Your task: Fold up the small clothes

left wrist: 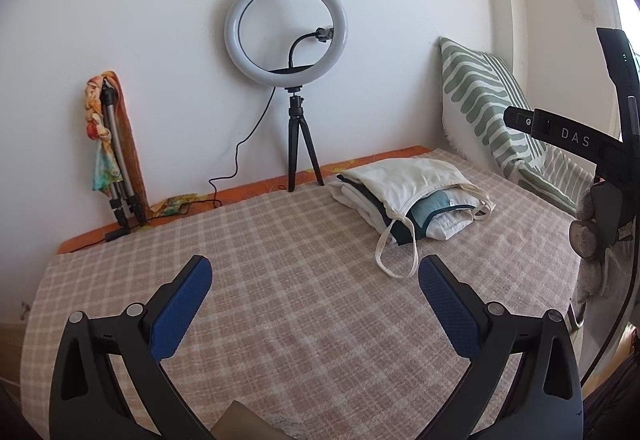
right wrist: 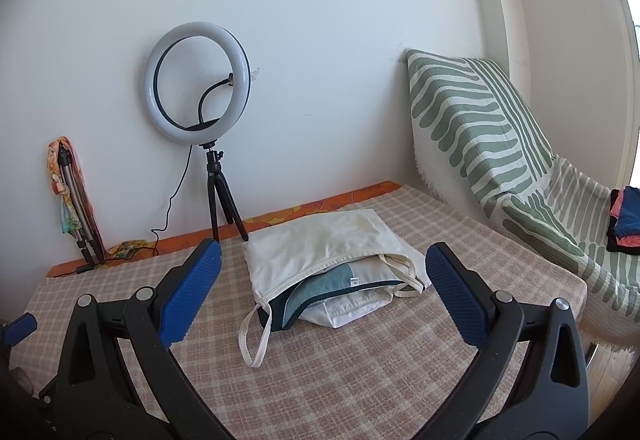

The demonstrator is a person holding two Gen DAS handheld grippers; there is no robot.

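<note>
Both grippers hang over the checked bedspread (right wrist: 360,380) with their blue pads spread wide and nothing between them: the left gripper (left wrist: 316,280) over bare cloth, the right gripper (right wrist: 324,268) framing a cream tote bag (right wrist: 320,236). The bag lies flat near the wall side of the bed, mouth toward the grippers, with folded clothes (right wrist: 324,284) in teal and white showing inside. Behind it stands a ring light (right wrist: 198,79) on a tripod; a green striped cushion (right wrist: 472,127) leans to the right.
</note>
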